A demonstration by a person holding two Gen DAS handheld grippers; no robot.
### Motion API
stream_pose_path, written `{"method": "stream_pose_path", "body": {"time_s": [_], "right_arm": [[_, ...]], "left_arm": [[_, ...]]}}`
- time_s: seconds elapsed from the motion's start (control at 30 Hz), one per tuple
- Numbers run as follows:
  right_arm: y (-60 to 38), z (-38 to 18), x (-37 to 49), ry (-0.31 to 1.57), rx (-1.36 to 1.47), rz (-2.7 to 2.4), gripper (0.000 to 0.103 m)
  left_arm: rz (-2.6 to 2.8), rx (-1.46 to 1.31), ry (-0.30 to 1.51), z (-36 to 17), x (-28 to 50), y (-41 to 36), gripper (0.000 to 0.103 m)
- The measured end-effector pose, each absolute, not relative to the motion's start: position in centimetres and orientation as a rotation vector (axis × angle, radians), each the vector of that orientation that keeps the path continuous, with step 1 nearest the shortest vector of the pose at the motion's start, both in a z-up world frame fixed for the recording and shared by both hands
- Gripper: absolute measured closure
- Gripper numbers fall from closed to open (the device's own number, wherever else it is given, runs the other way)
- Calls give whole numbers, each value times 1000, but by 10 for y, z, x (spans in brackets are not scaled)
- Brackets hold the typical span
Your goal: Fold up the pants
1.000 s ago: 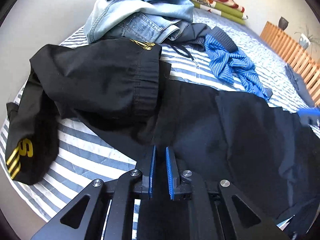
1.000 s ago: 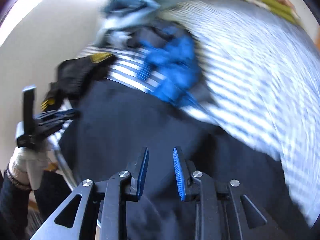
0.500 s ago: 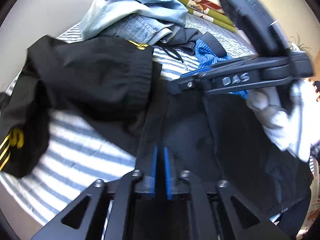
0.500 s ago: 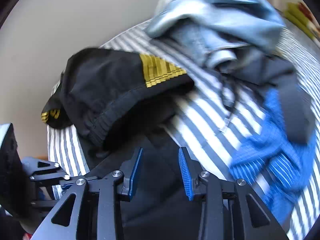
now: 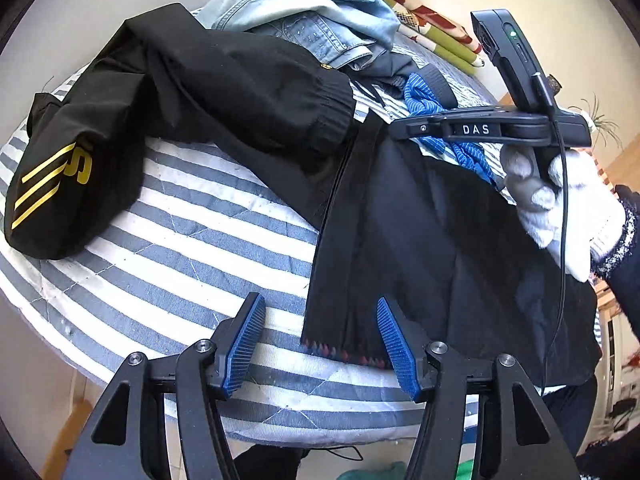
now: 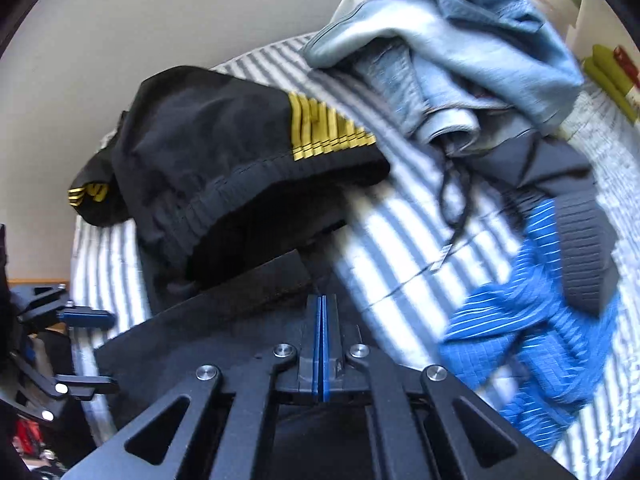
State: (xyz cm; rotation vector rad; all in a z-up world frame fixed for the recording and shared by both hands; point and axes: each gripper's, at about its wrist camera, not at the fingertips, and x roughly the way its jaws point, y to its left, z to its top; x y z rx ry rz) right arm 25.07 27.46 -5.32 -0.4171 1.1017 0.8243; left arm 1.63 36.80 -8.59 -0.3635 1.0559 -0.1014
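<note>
Dark pants (image 5: 420, 220) lie flat on the striped bed (image 5: 180, 248); their zigzag-cut hem points at me in the left wrist view. My left gripper (image 5: 319, 304) hovers over that hem, jaws opening, with the cloth lying loose between the fingers (image 5: 244, 344) and no pad pressing on it. My right gripper (image 5: 394, 130), held by a white-gloved hand (image 5: 560, 208), sits at the far corner of the pants. In the right wrist view its pads (image 6: 322, 300) are closed together at the edge of the dark pants (image 6: 200, 360). The left gripper (image 6: 90, 354) shows at that view's left edge.
Black track pants with gold stripes (image 5: 240, 92) overlap the dark pants' far left side. Behind them lie crumpled light jeans (image 5: 312, 8), a dark hoodie and a blue striped shirt (image 6: 532, 340). A folded green and red blanket (image 5: 432, 32) lies at the back. The bed's edge runs close below my left fingers.
My left jaws have let go of the hem and opened wide. The right gripper swung in over the pants to the far corner and shut there.
</note>
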Motion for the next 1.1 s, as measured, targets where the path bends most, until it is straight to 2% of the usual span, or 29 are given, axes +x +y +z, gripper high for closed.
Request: {"method": "stream_pose_path", "body": {"time_s": [0.17, 0.23, 0.3, 0.33, 0.37, 0.4, 0.43, 0.47, 0.6, 0.73, 0.77, 0.8, 0.87, 0.93, 0.97, 1.0, 1.03, 1.1], "right_arm": [[280, -63, 266, 1123, -408, 797, 102], [284, -69, 264, 1111, -440, 787, 102], [290, -73, 261, 1110, -450, 776, 101], [290, -70, 261, 1112, -442, 772, 101], [288, -68, 262, 1118, -427, 764, 96], [286, -63, 262, 1116, -406, 749, 87], [283, -54, 259, 1106, -387, 739, 82], [278, -45, 254, 1097, -375, 736, 77], [286, -28, 231, 1197, -329, 813, 72], [310, -38, 207, 1305, -334, 852, 71], [315, -43, 200, 1331, -335, 851, 71], [319, -47, 195, 1350, -335, 850, 71], [322, -56, 181, 1387, -341, 832, 71], [327, -67, 180, 1426, -339, 797, 69], [328, -70, 182, 1436, -328, 785, 68], [328, -71, 183, 1443, -307, 779, 65], [328, -70, 185, 1462, -279, 775, 62], [328, -71, 189, 1495, -233, 762, 58]], "left_arm": [[-108, -331, 1066, -88, 24, 359, 42], [-110, -300, 1070, -88, 26, 353, 46], [-96, -254, 1078, -88, 28, 346, 64], [-90, -252, 1084, -87, 27, 347, 67], [-85, -261, 1085, -86, 27, 349, 77], [-78, -288, 1082, -85, 25, 354, 82], [-77, -325, 1074, -85, 23, 359, 85], [-74, -366, 1063, -84, 20, 364, 87], [-65, -389, 1049, -81, 12, 363, 87], [-28, -360, 1052, -81, 7, 358, 85], [-5, -367, 1056, -80, 7, 359, 79], [11, -389, 1058, -81, 5, 362, 69], [4, -424, 1064, -85, 4, 364, 61], [13, -367, 1049, -87, 4, 355, 64], [2, -337, 1053, -87, 5, 350, 73], [15, -319, 1050, -87, 6, 347, 79], [23, -328, 1043, -86, 6, 348, 80], [11, -388, 1012, -83, 4, 355, 92]]}}
